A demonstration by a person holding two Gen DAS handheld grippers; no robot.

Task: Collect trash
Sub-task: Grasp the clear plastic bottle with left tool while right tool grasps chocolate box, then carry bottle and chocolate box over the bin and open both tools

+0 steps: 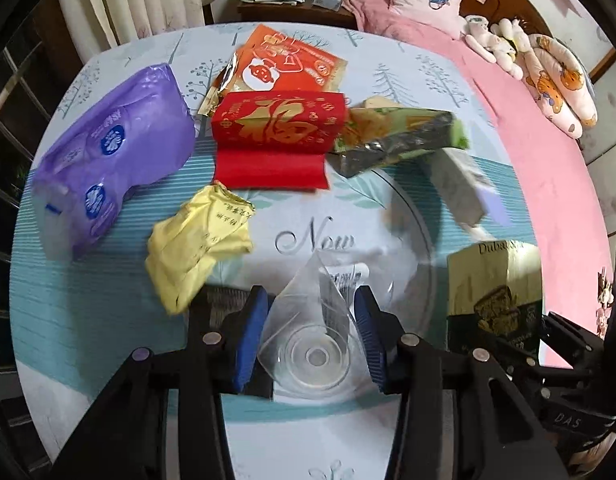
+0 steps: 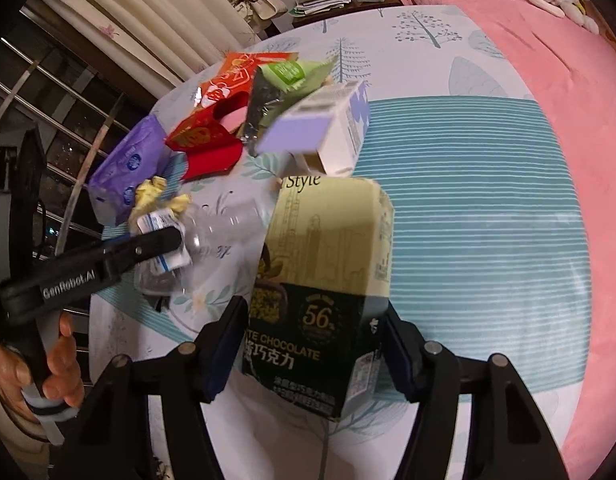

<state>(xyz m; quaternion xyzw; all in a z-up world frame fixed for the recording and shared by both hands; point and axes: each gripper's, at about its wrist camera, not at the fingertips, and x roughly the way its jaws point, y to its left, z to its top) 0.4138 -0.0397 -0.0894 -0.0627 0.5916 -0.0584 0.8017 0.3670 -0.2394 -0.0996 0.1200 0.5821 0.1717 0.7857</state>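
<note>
Left gripper [image 1: 312,336] jaws clamped on clear crushed plastic bottle [image 1: 312,344]. Right gripper [image 2: 312,352] jaws clamped on green-cream cardboard chocolate box [image 2: 320,280], just right of bottle. You: squeeze firm, lift both straight up, avoid yellow crumpled wrapper [image 1: 196,248] beside bottle.

I see a purple tissue pack [image 1: 108,152], a red-and-gold envelope [image 1: 276,128], crumpled yellow paper [image 1: 196,248], a cream-and-dark-green chocolate box [image 2: 320,280], and a teal-striped, tree-printed cloth [image 2: 468,208].

We point both tongs steeply down: the left tongs [image 1: 312,336] apparently pinching, the right tongs [image 2: 312,354] likewise, and a hand [image 2: 48,376] grips the left handle.
</note>
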